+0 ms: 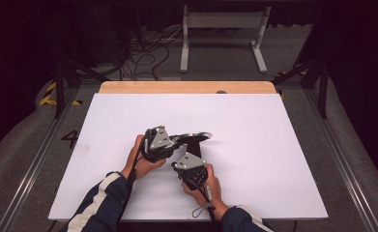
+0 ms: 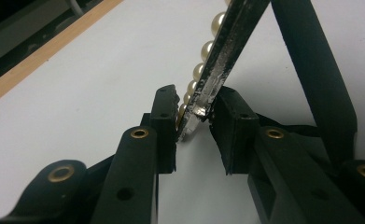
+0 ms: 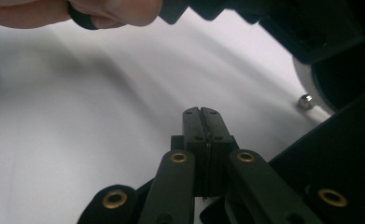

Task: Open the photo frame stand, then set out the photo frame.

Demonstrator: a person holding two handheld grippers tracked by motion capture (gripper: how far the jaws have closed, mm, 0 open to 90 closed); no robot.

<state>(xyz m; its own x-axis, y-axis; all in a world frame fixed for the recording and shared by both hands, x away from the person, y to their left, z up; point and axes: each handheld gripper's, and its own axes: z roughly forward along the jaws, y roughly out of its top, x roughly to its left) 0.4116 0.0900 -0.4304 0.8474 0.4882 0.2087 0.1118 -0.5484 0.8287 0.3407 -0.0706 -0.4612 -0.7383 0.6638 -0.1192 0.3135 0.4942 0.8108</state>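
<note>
On the white table [image 1: 254, 145], both hands work close together near its middle. The left gripper [image 2: 193, 122] pinches the rim of a tilted dark disc [image 2: 227, 51], its pads pressing the scuffed edge from both sides. A row of pearl beads [image 2: 203, 51] runs along that rim, just behind the left pad. In the high view the disc [image 1: 192, 139] juts out to the right of the left gripper [image 1: 174, 142], with a black stand under it just beyond the right gripper [image 1: 189, 155]. The right gripper [image 3: 201, 112] has its jaws pressed together on nothing, low over bare table, just beside the disc [image 3: 339, 84].
</note>
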